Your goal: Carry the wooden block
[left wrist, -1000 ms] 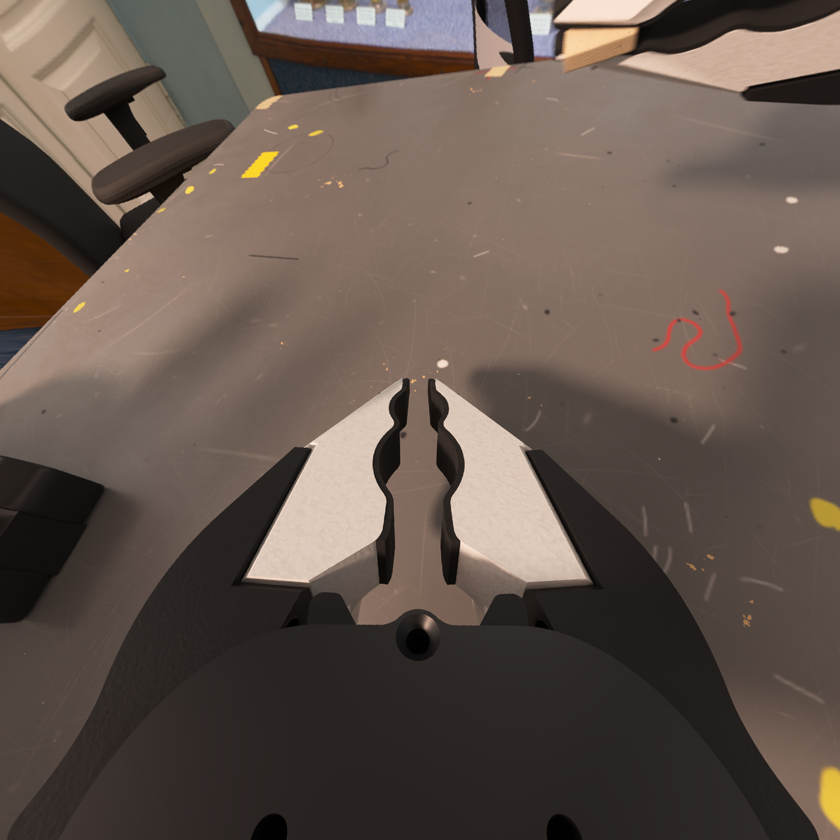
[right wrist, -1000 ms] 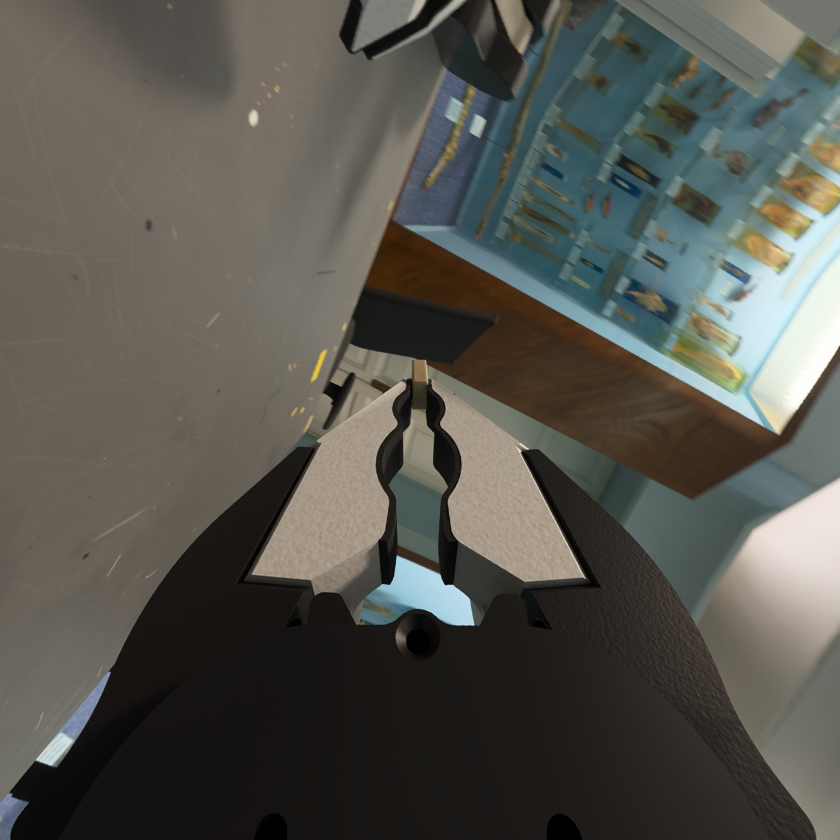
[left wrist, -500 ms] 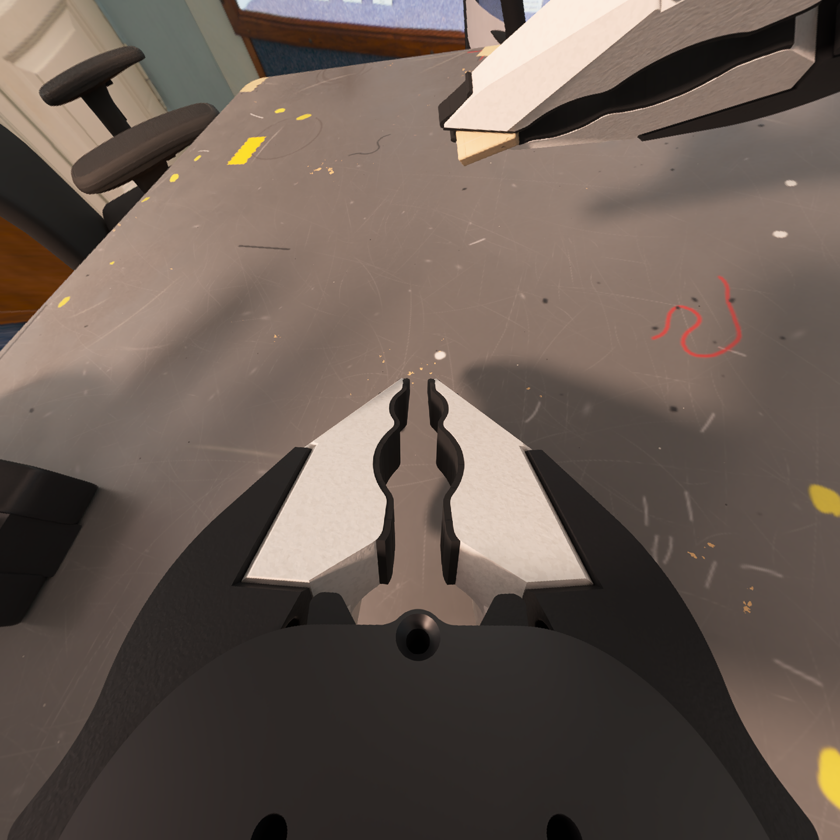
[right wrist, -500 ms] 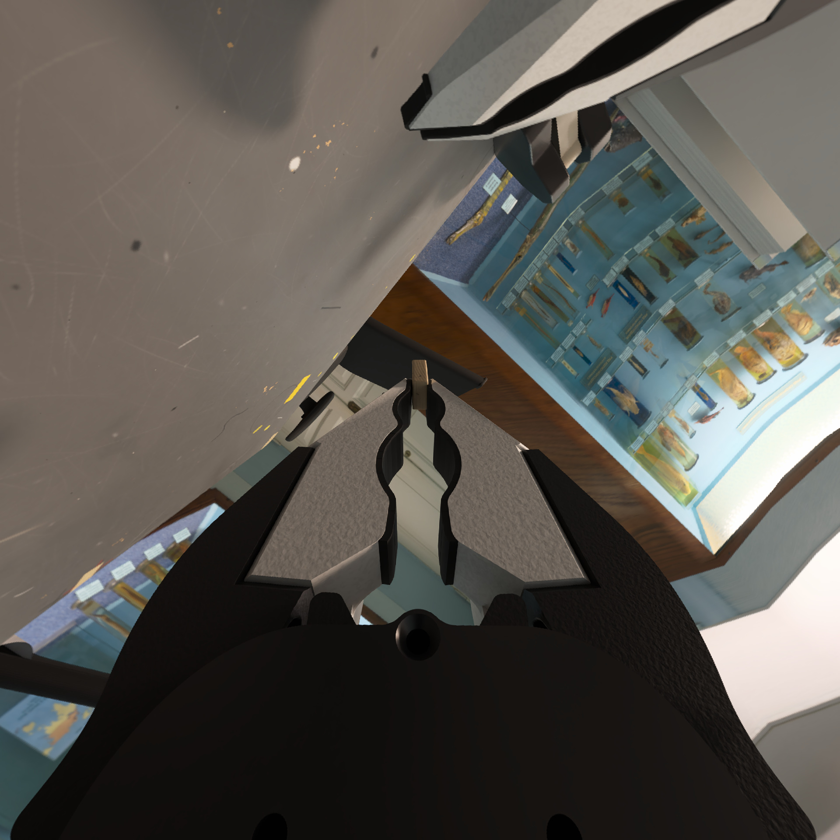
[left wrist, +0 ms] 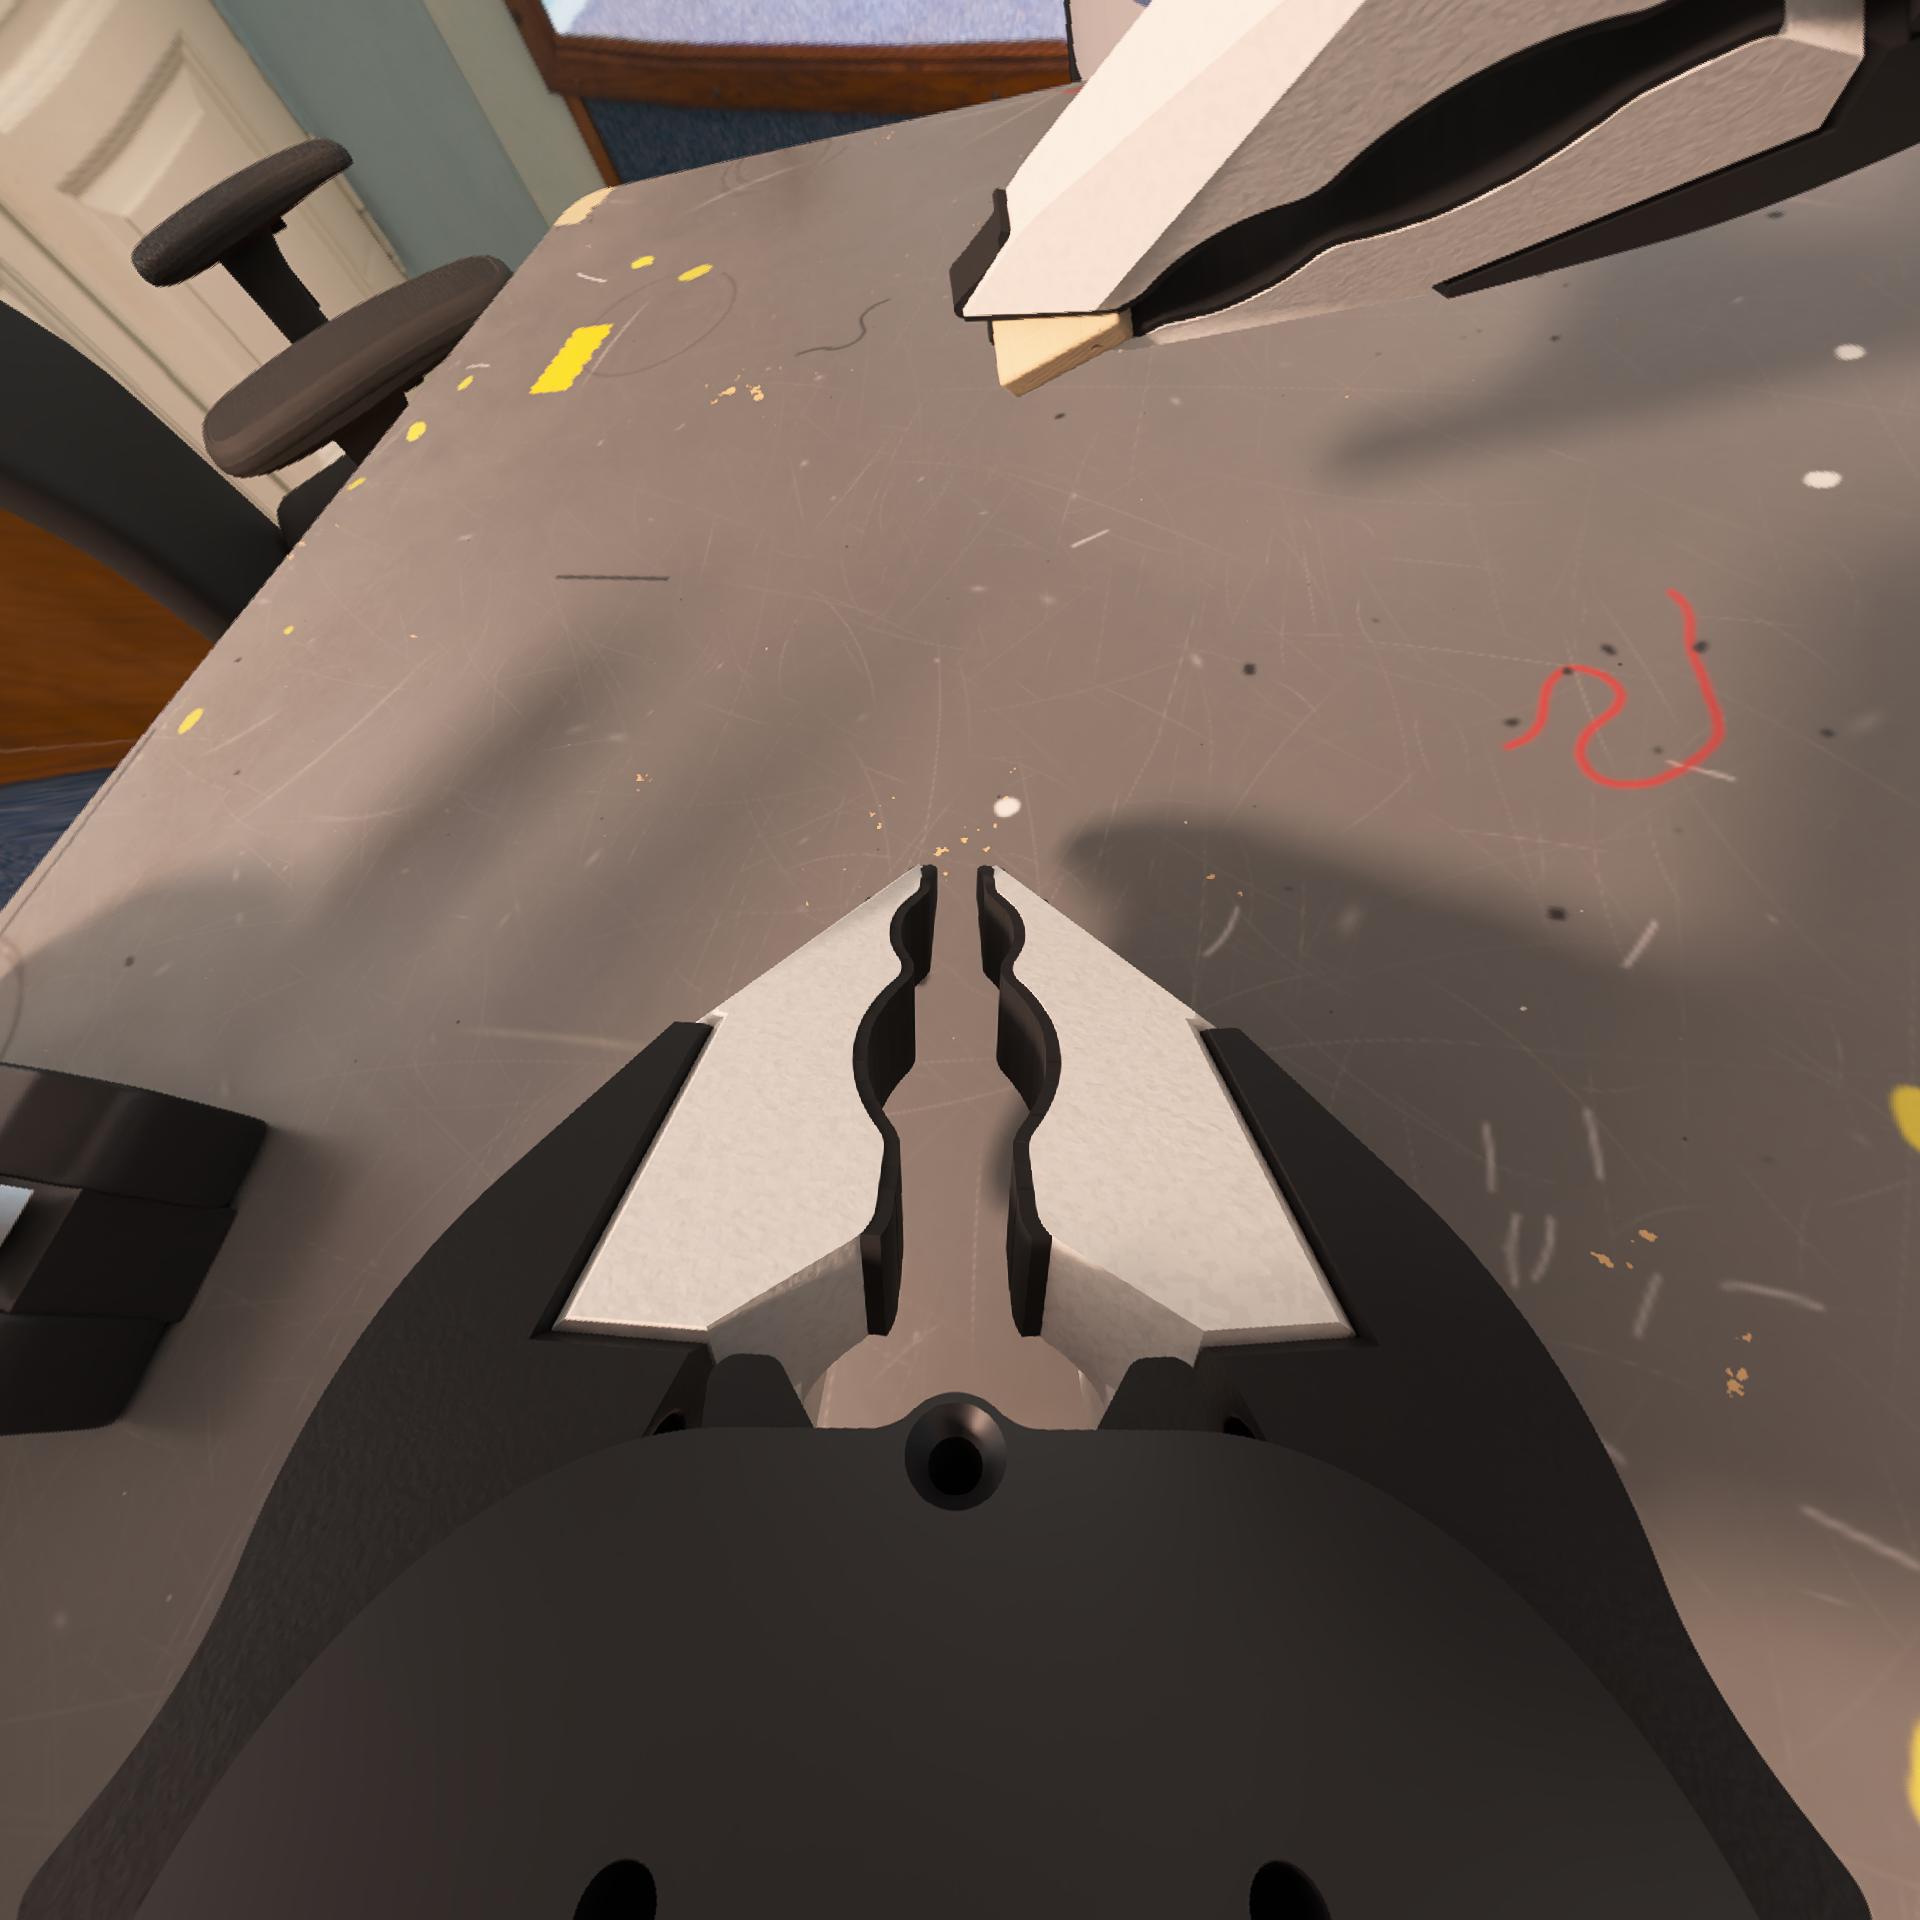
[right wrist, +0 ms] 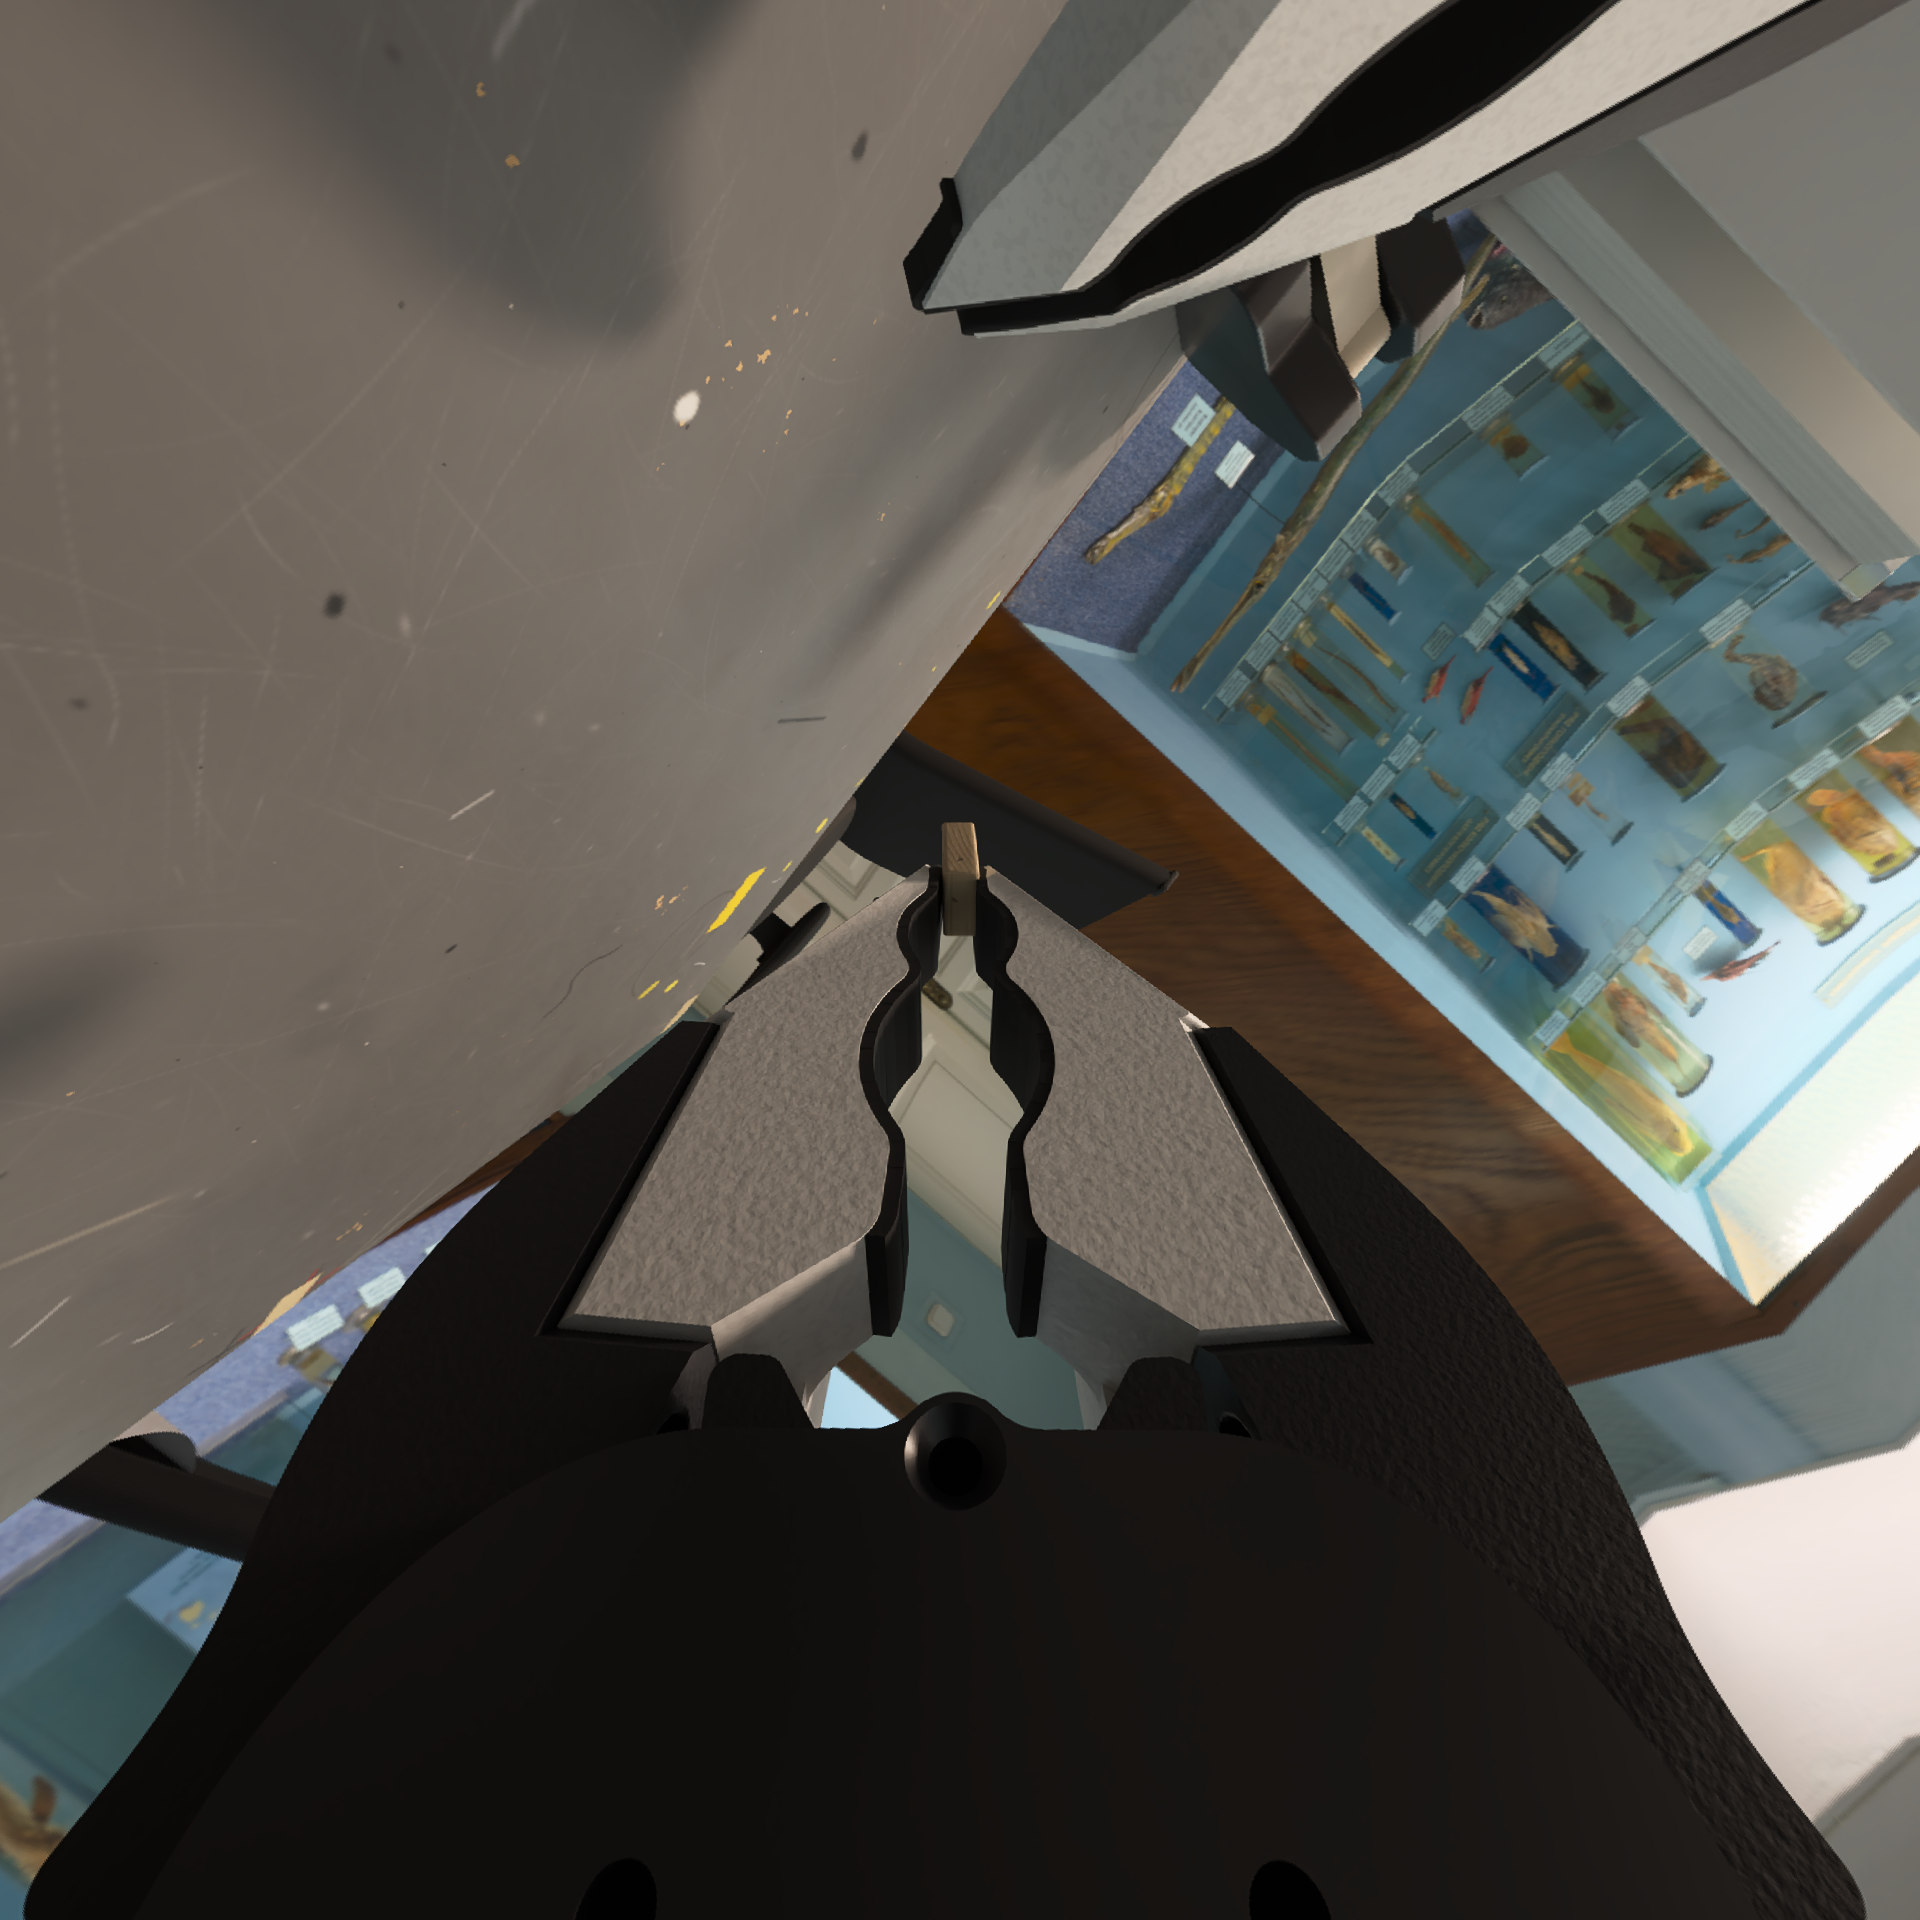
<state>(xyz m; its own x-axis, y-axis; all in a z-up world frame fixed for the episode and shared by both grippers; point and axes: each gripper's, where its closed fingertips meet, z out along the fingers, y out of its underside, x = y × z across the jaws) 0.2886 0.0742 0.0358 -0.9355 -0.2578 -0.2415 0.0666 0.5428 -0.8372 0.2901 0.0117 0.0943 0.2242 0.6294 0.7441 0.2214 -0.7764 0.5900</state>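
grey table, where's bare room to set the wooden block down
The scuffed grey table is mostly bare. The broadest patch lies between the yellow tape mark and the red scribble, ahead of the left gripper. It is crowded only top right, where the right gripper holds the small pale wooden block.

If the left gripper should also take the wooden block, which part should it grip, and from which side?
Probably the free end of the wooden block that sticks out past the right gripper, which is already shut on the block's other part. The left gripper, jaws nearly closed and empty, would open and come from in front of that end, closing across the thin faces. Little wood shows, so the hold may be shallow.
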